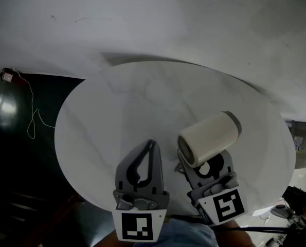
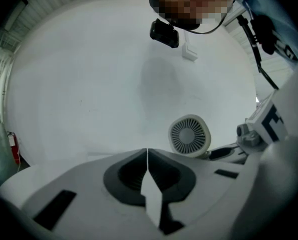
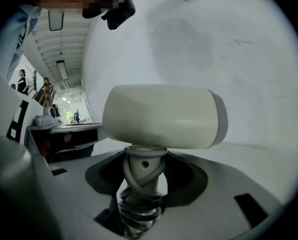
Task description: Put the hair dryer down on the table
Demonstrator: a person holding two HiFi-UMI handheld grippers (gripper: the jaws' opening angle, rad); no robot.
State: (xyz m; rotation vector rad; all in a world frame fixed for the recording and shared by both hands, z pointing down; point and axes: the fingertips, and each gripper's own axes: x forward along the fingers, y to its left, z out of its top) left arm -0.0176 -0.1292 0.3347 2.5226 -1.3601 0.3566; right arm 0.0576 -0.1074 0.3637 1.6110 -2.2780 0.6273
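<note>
A cream hair dryer [image 1: 209, 138] with a grey nozzle ring sits upright in my right gripper [image 1: 207, 166], above the round white table [image 1: 117, 112]. In the right gripper view its barrel [image 3: 161, 116] lies crosswise over the jaws, which are shut on the handle [image 3: 141, 176] with the cord wound round it. My left gripper [image 1: 151, 144] hovers beside it on the left, jaws shut and empty. From the left gripper view [image 2: 147, 151] I see the dryer's rear grille [image 2: 189, 135] to the right.
The table's near edge [image 1: 91, 199] runs close under both grippers. Left of it is dark floor with a thin white cable [image 1: 33, 120]. A pale wall [image 1: 194, 24] lies beyond the table. Clutter sits at the lower right [image 1: 297, 210].
</note>
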